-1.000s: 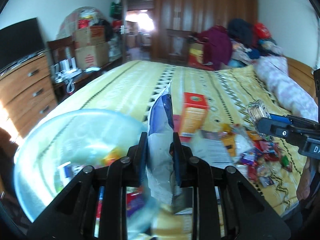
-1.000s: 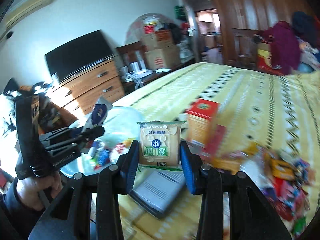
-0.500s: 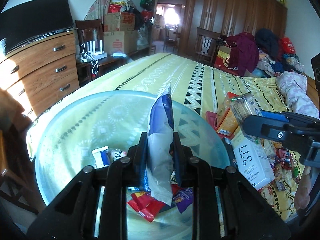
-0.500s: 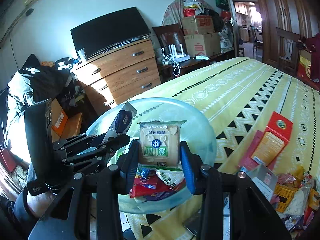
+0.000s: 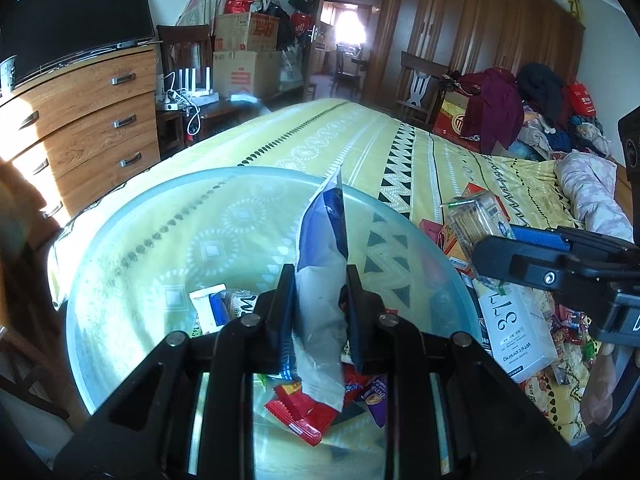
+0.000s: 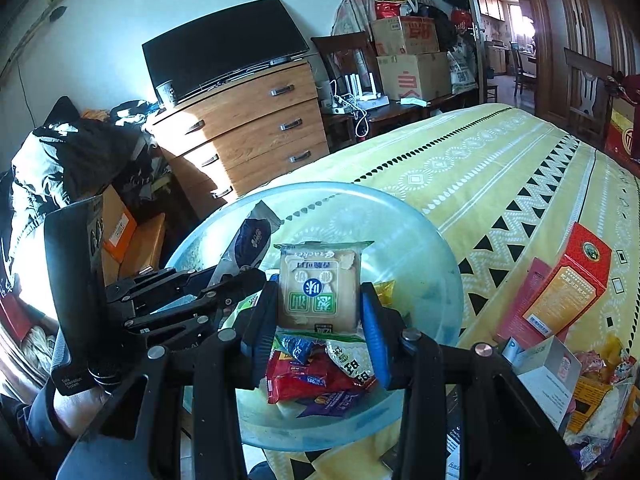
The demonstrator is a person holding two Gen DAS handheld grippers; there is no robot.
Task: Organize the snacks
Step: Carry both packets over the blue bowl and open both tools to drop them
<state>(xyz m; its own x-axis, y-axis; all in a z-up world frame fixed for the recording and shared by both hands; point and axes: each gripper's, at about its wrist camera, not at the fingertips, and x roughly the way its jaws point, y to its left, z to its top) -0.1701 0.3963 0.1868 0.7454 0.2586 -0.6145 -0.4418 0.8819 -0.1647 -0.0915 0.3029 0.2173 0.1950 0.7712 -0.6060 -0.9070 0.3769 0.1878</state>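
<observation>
The left gripper (image 5: 316,300) pinched a limp blue-and-white snack pouch (image 5: 322,280) at mid-body above the translucent bowl (image 5: 132,248); it looked light, crinkly and slippery. The right gripper (image 6: 320,312) clamped a stiff, probably brittle, film-wrapped cracker pack (image 6: 318,286) by its edges over the same bowl on the bed (image 6: 480,160).

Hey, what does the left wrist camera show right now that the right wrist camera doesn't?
Only the left wrist view shows the white box printed 37 beside the bowl, the wardrobe, and the clothes pile at the bed's far side.

Only the right wrist view shows the dark clothes heap left of the dresser and the cracker pack's printed face.

Both show the bowl of snacks, the left gripper shut on the blue-white bag, the right gripper shut on the cracker pack, the orange box, TV and dresser.
</observation>
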